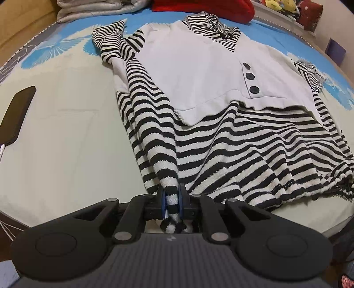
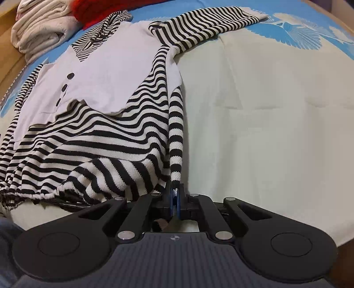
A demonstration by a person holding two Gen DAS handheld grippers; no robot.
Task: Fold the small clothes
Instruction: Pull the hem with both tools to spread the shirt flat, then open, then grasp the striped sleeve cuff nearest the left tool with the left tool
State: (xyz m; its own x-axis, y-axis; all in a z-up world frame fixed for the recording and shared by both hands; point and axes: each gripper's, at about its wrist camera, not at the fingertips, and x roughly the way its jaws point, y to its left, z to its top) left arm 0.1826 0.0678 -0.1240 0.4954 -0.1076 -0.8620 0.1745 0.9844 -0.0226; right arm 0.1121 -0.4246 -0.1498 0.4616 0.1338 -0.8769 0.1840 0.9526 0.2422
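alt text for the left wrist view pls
The left gripper is shut on a bunched hem corner of a black-and-white striped top with a pale front panel, spread on a bed. A dark phone lies at left.

Home bedroom, printed bedsheet [image 1: 66, 137], folded blankets [image 2: 42, 28], plush toys [image 1: 278, 5]

Both wrist cameras are looking steeply down along their fingers, close over the bed [image 1: 66, 133], sharing the striped garment [image 1: 221, 144] [image 2: 99, 137] between them.
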